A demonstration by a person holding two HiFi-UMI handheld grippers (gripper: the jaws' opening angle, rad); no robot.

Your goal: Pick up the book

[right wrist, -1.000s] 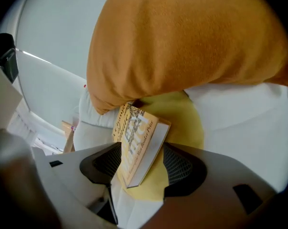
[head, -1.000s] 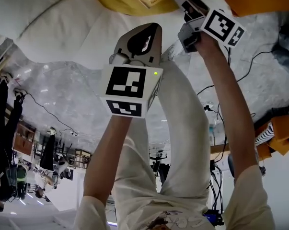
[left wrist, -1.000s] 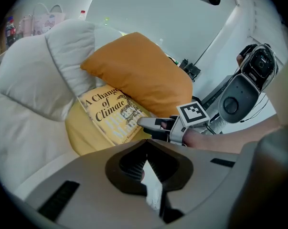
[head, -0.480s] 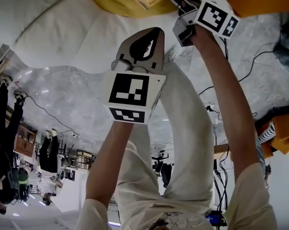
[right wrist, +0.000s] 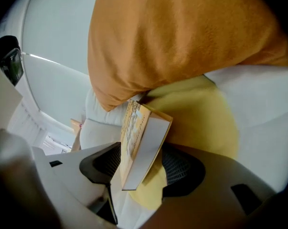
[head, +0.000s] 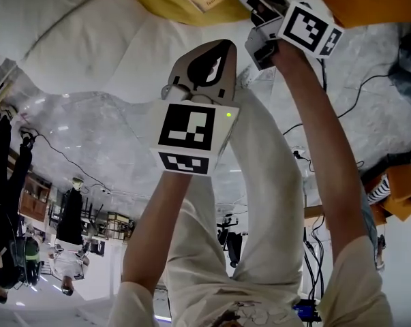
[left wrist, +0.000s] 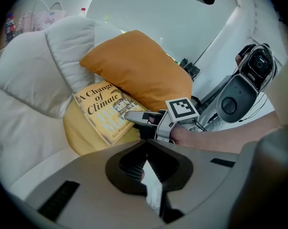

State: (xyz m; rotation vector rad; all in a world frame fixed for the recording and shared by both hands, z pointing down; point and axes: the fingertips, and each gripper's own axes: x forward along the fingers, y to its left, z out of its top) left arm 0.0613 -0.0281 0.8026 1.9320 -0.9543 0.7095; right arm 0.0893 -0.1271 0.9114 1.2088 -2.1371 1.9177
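The grasp looked made: the right gripper (right wrist: 144,168) had its fingers clamped on the near corner of the book (left wrist: 108,111). The book lay cover-up on the yellow cushion (left wrist: 79,132), its long axis across the cushion and its title end toward the cushion's far edge. A clean lift off the cushion was due next. The left gripper (left wrist: 146,168) was above the cushion's near side, fingers together and empty.

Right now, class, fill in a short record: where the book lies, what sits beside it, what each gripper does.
book: cover up on the yellow cushion
yellow cushion: on the white sofa
orange pillow: right beside the book
right gripper: jaws closed on the book's corner
left gripper: shut, empty, away from the book
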